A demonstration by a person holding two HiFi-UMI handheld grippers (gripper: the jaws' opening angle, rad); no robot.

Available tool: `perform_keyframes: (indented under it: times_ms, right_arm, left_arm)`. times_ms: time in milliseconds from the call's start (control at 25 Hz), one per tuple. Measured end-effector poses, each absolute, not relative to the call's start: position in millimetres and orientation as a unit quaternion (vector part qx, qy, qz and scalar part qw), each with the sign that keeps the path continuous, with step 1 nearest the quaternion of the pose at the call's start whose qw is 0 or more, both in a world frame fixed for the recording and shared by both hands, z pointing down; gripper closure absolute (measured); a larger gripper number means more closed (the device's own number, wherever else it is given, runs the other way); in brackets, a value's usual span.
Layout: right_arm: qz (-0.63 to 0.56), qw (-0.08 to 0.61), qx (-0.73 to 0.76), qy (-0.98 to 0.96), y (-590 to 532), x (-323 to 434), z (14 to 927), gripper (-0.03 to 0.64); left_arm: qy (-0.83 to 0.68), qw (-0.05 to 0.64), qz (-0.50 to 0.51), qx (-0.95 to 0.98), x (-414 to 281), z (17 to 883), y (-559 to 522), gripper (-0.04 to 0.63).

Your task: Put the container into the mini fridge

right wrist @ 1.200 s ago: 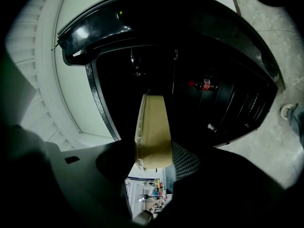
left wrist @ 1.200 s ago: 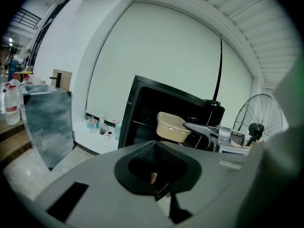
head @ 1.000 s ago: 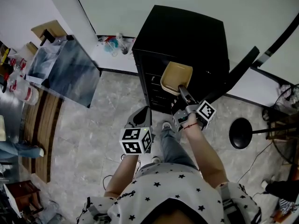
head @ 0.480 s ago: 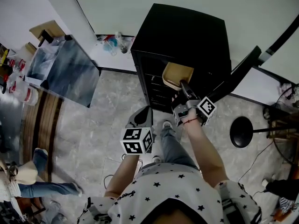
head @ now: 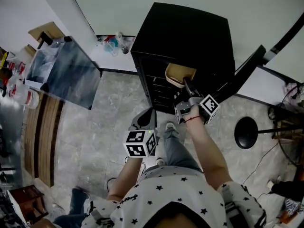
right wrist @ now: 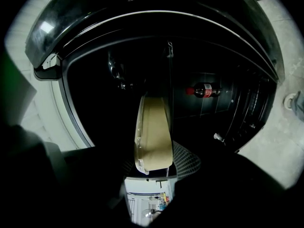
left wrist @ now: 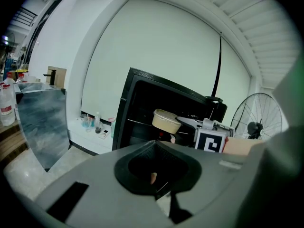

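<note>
R gripper (head: 186,86) is clamping its jaws shut on the near rim of the tan lidded plastic container (head: 180,73). It's holding it at the open front of the black boxy mini fridge (head: 190,32), upper part, w/ the far end poking into the dark interior. L gripper (head: 145,116) is hanging lower, jaws pressed together, nothing btwn them, pointing twd the fridge. Fridge is standing beyond the right edge of the grey glossy-topped desk (head: 66,77), apart from it.
</note>
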State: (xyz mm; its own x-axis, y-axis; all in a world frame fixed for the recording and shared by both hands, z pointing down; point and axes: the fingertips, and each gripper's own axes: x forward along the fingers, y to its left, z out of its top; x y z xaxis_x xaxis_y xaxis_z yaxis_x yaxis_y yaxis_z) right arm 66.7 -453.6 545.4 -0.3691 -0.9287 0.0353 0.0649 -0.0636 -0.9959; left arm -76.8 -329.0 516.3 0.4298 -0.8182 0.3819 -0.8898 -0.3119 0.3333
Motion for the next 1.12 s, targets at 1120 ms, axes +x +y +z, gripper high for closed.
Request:
perform_keyframes:
  times_ms: [1120]
  right_arm:
    - [-0.606, 0.418, -0.388, 0.555, -447, 75, 543, 0.302]
  left_arm:
    - [-0.531, 0.248, 0.07, 0.807, -72, 513, -318, 0.583]
